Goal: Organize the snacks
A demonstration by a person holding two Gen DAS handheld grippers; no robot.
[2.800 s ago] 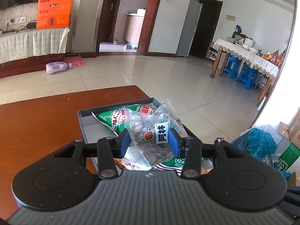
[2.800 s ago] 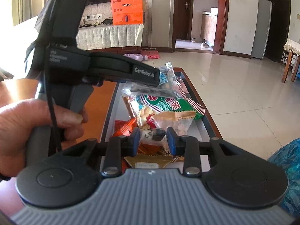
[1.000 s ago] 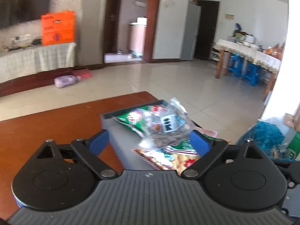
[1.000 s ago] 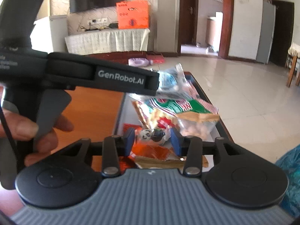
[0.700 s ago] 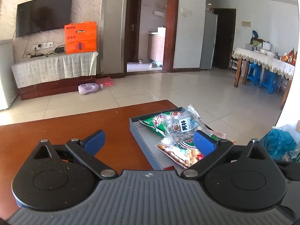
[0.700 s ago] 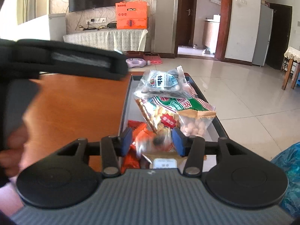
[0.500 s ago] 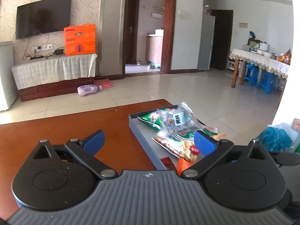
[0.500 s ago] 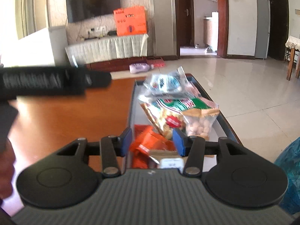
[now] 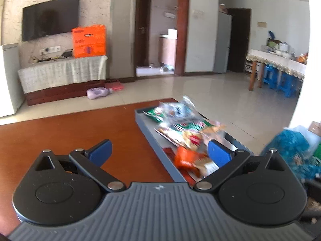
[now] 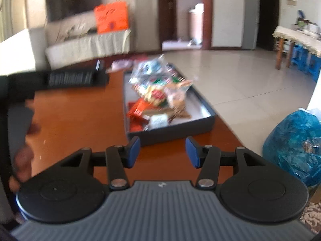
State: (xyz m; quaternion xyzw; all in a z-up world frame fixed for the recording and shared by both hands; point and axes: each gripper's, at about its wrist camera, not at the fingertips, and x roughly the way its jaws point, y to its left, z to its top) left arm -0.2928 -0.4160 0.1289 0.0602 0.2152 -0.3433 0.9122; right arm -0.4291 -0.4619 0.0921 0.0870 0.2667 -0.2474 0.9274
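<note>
L gripper (image 9: 158,150) spread wide, empty. R gripper (image 10: 162,152) jaws opening, nothing btwn, just short of one grey tray (image 10: 202,104) on wood table (image 10: 80,112). Snack packs (image 10: 158,92) piled inside tray; blur, can't count.

The tray (image 10: 202,123) sits on the surface (image 10: 80,116) at its right edge. Snack packets (image 10: 158,92) lie piled in the tray, mostly toward its far end. Right of the tray, a plastic bag (image 10: 295,140) sits on the floor.

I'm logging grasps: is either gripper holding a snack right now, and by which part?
Nothing is held. The left gripper stands wide open; the right gripper is opening, empty.
</note>
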